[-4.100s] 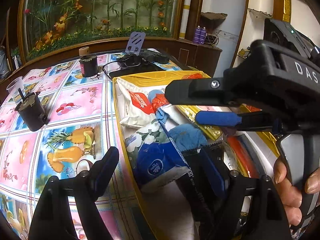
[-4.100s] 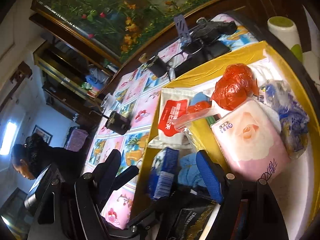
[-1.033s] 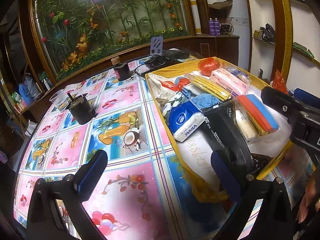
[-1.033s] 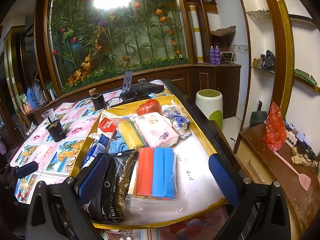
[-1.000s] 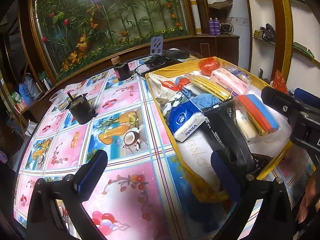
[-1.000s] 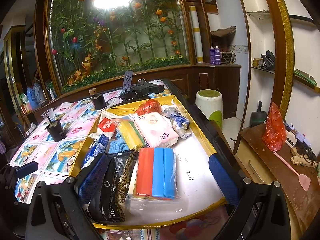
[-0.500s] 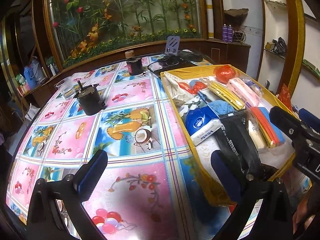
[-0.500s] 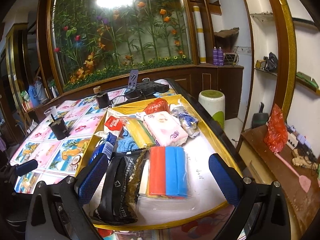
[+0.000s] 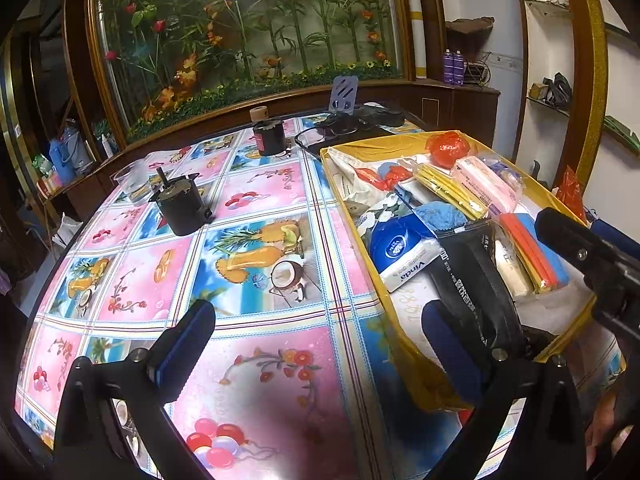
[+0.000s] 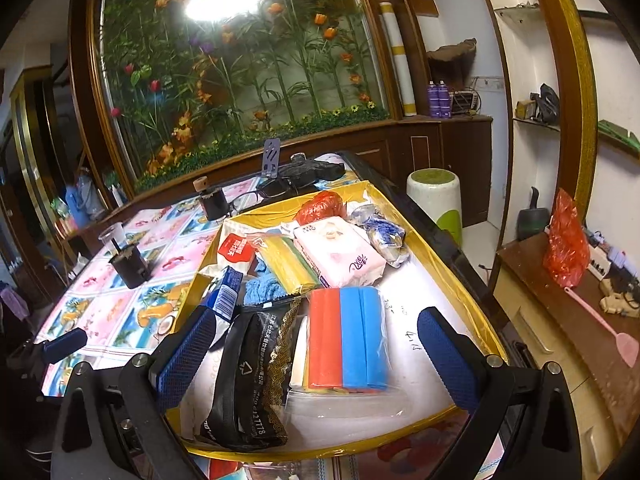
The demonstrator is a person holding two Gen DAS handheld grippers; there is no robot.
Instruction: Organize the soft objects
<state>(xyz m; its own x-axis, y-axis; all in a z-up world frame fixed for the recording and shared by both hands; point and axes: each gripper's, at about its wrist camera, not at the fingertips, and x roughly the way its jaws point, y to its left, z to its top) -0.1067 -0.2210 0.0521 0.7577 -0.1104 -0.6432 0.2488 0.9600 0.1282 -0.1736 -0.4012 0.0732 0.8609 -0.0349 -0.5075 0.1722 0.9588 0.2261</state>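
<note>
Vs 4.1 s ago: both hand-held grippers have pulled back and up from the pile; then they sat low, right among the packs, now the whole yellow tray (image 10: 452, 280) is in view. Vs 0.5 s ago almost no change, packs in same spots.

Left hand-held gripper (image 9: 316, 344): jaws wide apart, empty, hovering over the fruit-print tabletop (image 9: 248, 216), just left of the tray's near corner. Right hand-held gripper (image 10: 316, 344): jaws wide apart, empty, over the tray's near edge, framing the black pouch (image 10: 256, 372) and the red-and-blue pack (image 10: 348, 340) without touching either.

All soft items lie in the tray. Black pouch: glossy, white print, gold trim, at the near left. Red-and-blue pack: 1 red and 1 blue band in clear wrap, flat, just beside the pouch. Behind: yellow pack (image 10: 288, 264), pink tissue pack (image 10: 340, 256), blue fluffy cloth (image 10: 260, 290), blue Vinda tissue pack (image 9: 404, 256), red bag (image 10: 322, 206), clear bag with blue print (image 10: 384, 236), possibly wipes, too blurred.

2 dark cups (image 9: 184, 208) stand on the tabletop, well apart from the tray.
</note>
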